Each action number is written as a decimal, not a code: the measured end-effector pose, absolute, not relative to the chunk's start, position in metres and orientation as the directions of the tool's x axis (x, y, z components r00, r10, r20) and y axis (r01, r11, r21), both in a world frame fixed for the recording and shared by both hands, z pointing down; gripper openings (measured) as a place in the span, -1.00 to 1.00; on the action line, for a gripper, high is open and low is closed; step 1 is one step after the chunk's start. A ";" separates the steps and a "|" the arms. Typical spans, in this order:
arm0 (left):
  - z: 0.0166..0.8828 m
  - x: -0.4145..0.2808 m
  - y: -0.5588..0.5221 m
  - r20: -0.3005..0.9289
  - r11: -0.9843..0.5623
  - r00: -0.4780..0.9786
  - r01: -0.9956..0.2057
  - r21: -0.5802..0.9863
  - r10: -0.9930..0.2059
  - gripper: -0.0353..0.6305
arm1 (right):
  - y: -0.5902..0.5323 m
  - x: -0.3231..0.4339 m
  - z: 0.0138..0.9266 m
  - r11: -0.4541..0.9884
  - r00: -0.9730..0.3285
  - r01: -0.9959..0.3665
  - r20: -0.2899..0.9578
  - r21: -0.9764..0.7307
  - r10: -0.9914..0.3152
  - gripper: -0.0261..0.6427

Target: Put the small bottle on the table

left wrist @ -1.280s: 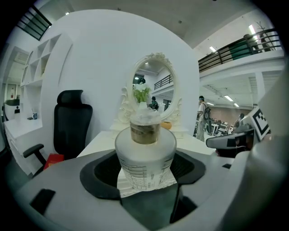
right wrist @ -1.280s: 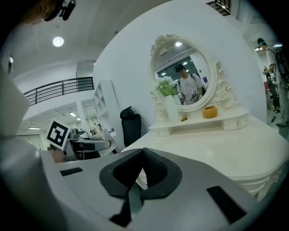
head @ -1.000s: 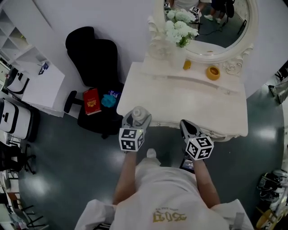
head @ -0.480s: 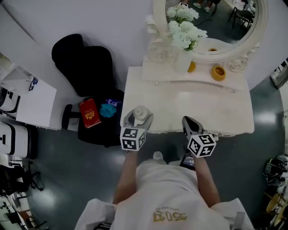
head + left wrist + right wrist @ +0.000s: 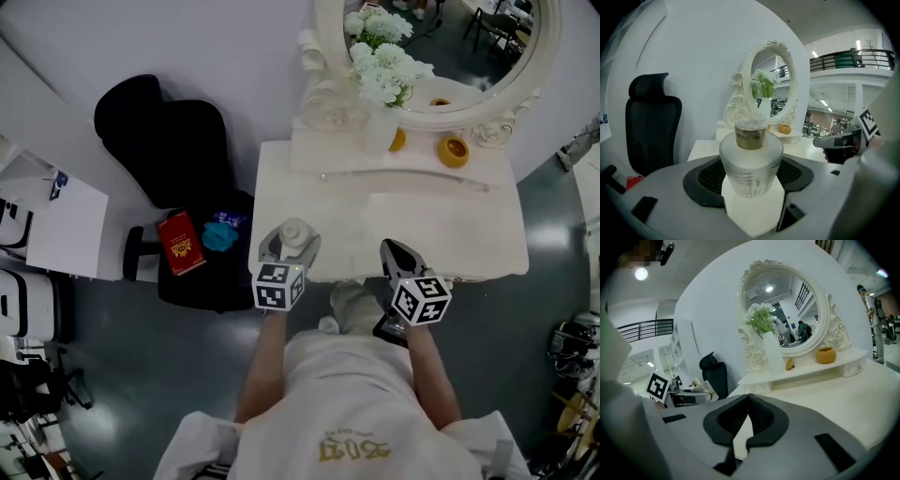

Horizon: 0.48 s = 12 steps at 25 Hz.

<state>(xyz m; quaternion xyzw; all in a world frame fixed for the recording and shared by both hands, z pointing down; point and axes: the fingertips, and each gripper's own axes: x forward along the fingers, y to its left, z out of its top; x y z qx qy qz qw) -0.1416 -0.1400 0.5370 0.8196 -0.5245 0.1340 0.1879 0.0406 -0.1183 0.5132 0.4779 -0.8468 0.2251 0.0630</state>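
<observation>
White table [image 5: 450, 225] at frame centre: I'm holding the small bottle [image 5: 751, 164] in my left gripper [image 5: 283, 249] (right gripper [image 5: 746, 404] closed, empty); next, lowering it there.

The frosted, clear-capped small bottle [image 5: 751, 164] is held upright at the white table [image 5: 422, 230]'s near-left edge.
</observation>
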 end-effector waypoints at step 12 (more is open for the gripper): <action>0.560 -0.141 -0.167 0.463 -0.377 0.407 -0.912 0.161 -0.787 0.13 | -0.147 0.038 0.534 0.452 -0.551 -0.830 0.360 -0.326 -0.752 -0.88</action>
